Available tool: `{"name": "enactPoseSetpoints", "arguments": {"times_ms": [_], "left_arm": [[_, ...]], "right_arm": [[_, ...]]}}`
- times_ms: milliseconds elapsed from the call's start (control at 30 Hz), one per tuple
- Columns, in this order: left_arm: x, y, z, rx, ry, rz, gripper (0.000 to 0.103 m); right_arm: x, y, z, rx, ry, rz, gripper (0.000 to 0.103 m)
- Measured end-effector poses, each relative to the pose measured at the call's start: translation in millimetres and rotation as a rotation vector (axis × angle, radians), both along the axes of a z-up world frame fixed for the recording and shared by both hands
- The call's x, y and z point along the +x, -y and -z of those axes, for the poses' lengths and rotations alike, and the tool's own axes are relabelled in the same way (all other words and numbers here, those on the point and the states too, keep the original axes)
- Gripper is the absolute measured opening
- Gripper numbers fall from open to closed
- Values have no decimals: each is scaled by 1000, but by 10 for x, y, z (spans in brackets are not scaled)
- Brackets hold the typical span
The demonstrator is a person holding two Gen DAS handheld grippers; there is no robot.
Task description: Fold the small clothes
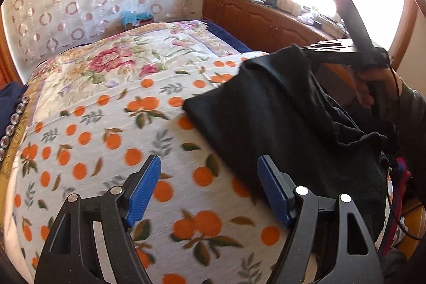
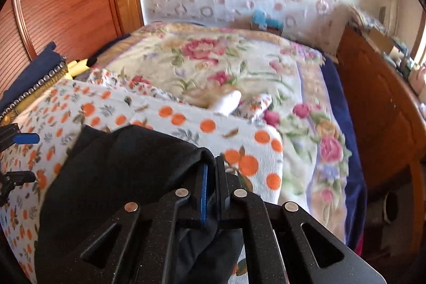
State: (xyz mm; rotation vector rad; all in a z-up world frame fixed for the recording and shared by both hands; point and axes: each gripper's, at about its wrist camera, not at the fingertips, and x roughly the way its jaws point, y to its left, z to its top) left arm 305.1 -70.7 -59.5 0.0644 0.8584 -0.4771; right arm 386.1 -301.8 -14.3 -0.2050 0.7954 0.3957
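Observation:
A black garment [image 1: 279, 108] lies on the orange-print cloth [image 1: 106, 140] over the bed, its far right corner lifted. My left gripper [image 1: 209, 190] is open and empty, just above the cloth, with its right finger at the garment's near edge. My right gripper [image 2: 211, 164] is shut on a corner of the black garment [image 2: 119, 172] and holds it raised. It also shows in the left wrist view [image 1: 308, 49] at the upper right. The open left gripper [image 2: 25, 156] shows at the left edge of the right wrist view.
A floral quilt [image 1: 138, 55] covers the far half of the bed. A wooden cabinet [image 1: 266, 20] with clutter stands on the right under a bright window. A wooden headboard [image 2: 66, 4] is at the left. A small white item [image 2: 229, 101] lies on the quilt.

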Motion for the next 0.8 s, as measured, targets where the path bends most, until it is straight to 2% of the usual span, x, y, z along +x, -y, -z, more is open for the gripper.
{"name": "enactPoseSetpoints", "arguments": {"times_ms": [100,167,267,300,367,500,567,733,800], "left_arm": [[-4,99,56,4,-14,16,76],[-17,144,79,8,-19,23,76],[-22,211,133,27,-28,31,76],[-17,228,162,38,-32,29,76],[0,247,200,47,-44,23,76],[-3,255,256,31,-53,11,76],[-6,271,267,41,-45,10,76],[-33,339,292,71,-22,18,81],[-15,325,290,65,-26,21,82]], "right_arm": [[-37,-59,9,8,33,55,40],[-135,-19,-35,24,69,98,44],[-356,-17,-61,82,83,118,44],[-427,-76,-44,118,59,77,44],[-537,-284,37,127,12,12,44],[-533,-573,258,163,-114,-49,44],[-467,-691,412,135,-168,-38,44],[-359,-768,500,96,-149,0,44],[-418,-789,477,52,-131,13,44]]}}
